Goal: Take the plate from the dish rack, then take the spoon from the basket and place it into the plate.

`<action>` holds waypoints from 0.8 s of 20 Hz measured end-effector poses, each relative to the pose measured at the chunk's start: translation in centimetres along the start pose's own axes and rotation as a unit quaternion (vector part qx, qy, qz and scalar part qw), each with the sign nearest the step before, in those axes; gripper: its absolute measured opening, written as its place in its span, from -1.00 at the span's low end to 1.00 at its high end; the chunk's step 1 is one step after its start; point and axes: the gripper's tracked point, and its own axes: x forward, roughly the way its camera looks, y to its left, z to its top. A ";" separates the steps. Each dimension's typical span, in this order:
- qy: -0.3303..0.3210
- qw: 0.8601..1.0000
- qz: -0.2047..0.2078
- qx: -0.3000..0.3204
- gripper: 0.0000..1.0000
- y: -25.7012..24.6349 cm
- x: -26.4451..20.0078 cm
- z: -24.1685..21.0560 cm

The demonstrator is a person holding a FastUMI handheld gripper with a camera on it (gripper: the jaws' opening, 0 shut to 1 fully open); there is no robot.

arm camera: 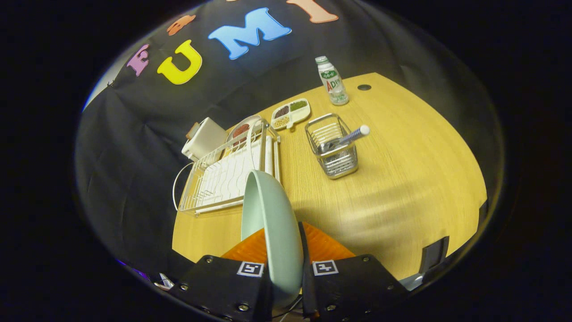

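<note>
A pale green plate stands on edge between my two fingers, and my gripper is shut on its rim, holding it above the wooden table. Beyond the plate lies the white wire dish rack, with another dish at its far end. To the right of the rack stands a metal wire basket. A spoon with a blue-striped handle and white tip leans out of it.
A divided snack tray sits behind the rack and basket, and a white bottle stands further back. A white box rests at the rack's left far corner. Open tabletop stretches right of the basket.
</note>
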 end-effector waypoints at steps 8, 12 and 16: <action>0.060 0.994 0.052 0.077 -0.49 -0.4 4.8 -3.2; 0.080 0.991 0.052 0.092 -0.49 -0.6 6.8 -4.2; 0.098 0.987 0.061 0.113 -0.46 -0.6 7.7 -5.3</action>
